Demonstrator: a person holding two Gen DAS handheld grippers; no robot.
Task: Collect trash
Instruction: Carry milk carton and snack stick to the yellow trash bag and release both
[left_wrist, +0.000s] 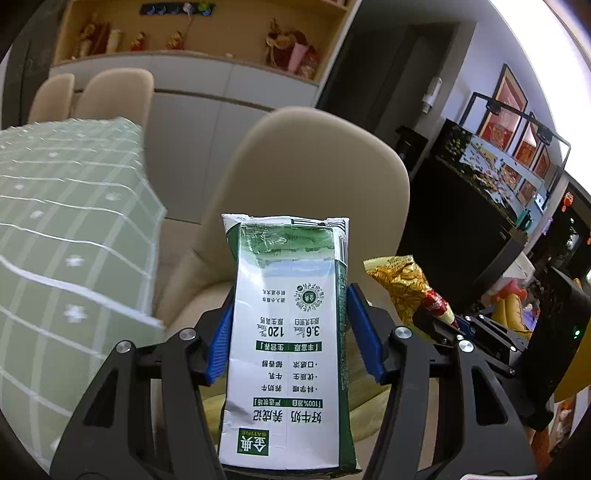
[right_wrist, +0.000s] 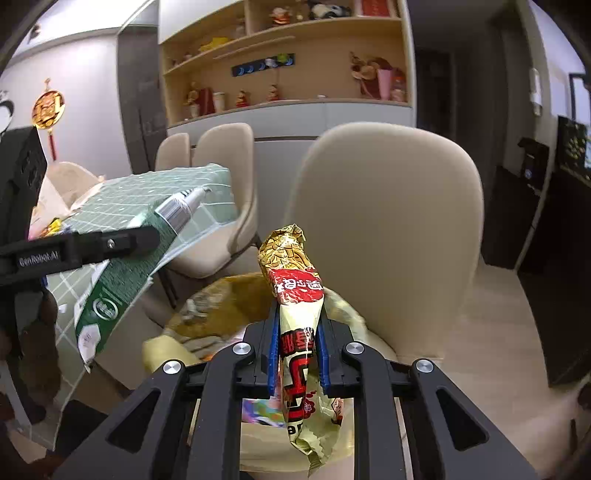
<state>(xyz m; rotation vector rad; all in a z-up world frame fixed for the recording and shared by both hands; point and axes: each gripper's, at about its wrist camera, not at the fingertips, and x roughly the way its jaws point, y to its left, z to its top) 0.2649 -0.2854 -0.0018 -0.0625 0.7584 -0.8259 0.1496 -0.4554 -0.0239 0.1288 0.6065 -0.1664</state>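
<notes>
Milk carton (left_wrist: 291, 343) pinched lengthwise in left tool (left_wrist: 291, 332), above beige chair (left_wrist: 314, 192). Right tool (right_wrist: 298, 354) clamps narrow on crumpled snack wrapper (right_wrist: 299, 314). Both held clear of green-clothed desk (left_wrist: 66, 229); probably being carried toward bin, none visible.

A chair (left_wrist: 314, 206) stands beyond the milk carton (left_wrist: 288, 343), table (left_wrist: 70, 229) to its left.

Beige upholstered chairs (right_wrist: 388, 236) are set around a table covered by a green checked cloth (left_wrist: 70, 236). Behind them, a pale cabinet (right_wrist: 295, 114) is topped by wooden shelves (right_wrist: 280, 55) filled with figurines. Light wood flooring (right_wrist: 491, 317) is seen. Framed red pictures (left_wrist: 509, 99) are hung above a dark aquarium (left_wrist: 491, 177).
</notes>
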